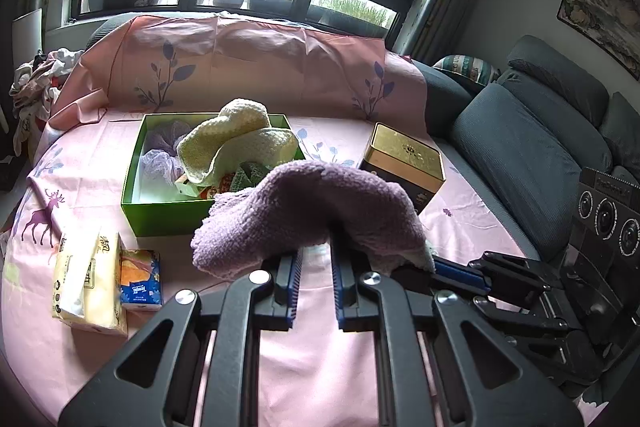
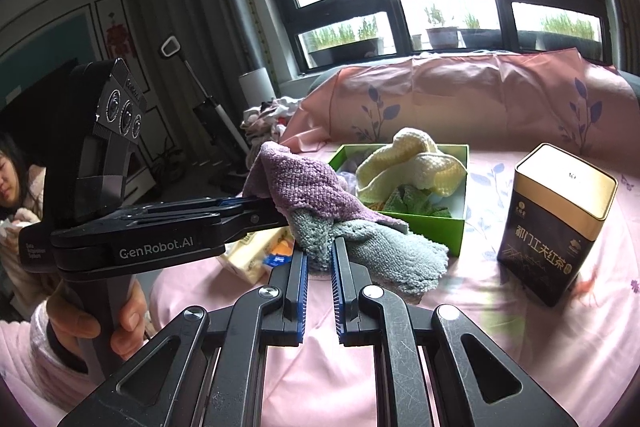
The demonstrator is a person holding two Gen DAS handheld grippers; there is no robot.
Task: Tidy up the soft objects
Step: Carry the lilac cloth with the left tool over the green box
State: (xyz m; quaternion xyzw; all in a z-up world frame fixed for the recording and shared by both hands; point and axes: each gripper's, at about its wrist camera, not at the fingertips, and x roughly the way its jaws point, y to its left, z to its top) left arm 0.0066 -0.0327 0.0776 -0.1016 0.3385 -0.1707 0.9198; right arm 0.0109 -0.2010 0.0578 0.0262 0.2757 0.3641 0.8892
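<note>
A purple towel (image 1: 304,211) with a grey-green underside (image 2: 384,251) is held up between both grippers above the pink cloth. My left gripper (image 1: 318,247) is shut on its near edge; it also shows in the right wrist view (image 2: 272,211), clamped on the towel from the left. My right gripper (image 2: 320,247) is shut on the grey-green side; it shows in the left wrist view (image 1: 436,267) at the towel's right corner. Behind stands a green box (image 1: 160,215) holding a cream knitted cloth (image 1: 240,143), lilac mesh (image 1: 160,159) and a green cloth (image 2: 408,199).
A gold-lidded black tea tin (image 2: 556,227) stands right of the box. Tissue packs (image 1: 88,283) and a small blue pack (image 1: 140,279) lie at the left. A grey sofa (image 1: 520,155) is on the right. A person sits at far left (image 2: 16,179).
</note>
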